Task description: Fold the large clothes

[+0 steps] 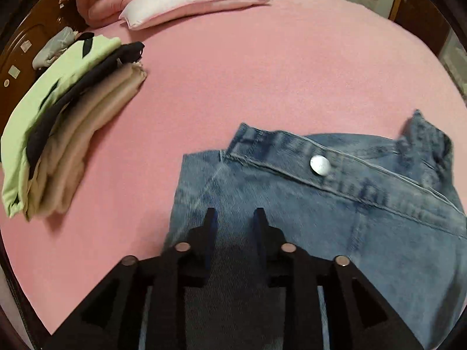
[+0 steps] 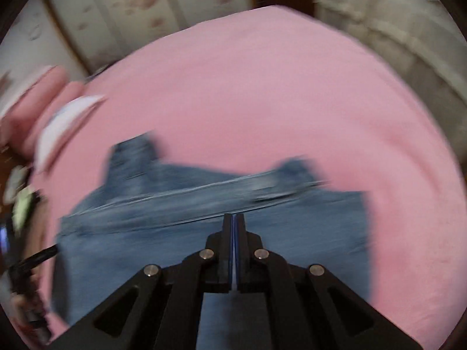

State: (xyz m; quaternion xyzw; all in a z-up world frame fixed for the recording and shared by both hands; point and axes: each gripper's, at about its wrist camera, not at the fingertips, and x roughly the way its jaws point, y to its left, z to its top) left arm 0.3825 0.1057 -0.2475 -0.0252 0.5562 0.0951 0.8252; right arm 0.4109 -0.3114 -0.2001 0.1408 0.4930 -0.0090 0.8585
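- My left gripper (image 1: 235,214) hangs over the jeans (image 1: 335,204), jaws parted with nothing between them.
- My right gripper (image 2: 233,218) is clenched tight and empty above the denim.
- The jeans lie on the pink bed (image 1: 233,73), well apart from a stack of folded clothes (image 1: 67,122).

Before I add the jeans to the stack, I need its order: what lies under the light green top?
Under the light green top lies a dark navy garment, then folded beige clothes on the pink bedsheet. How many beige pieces, and anything beneath, is hidden.
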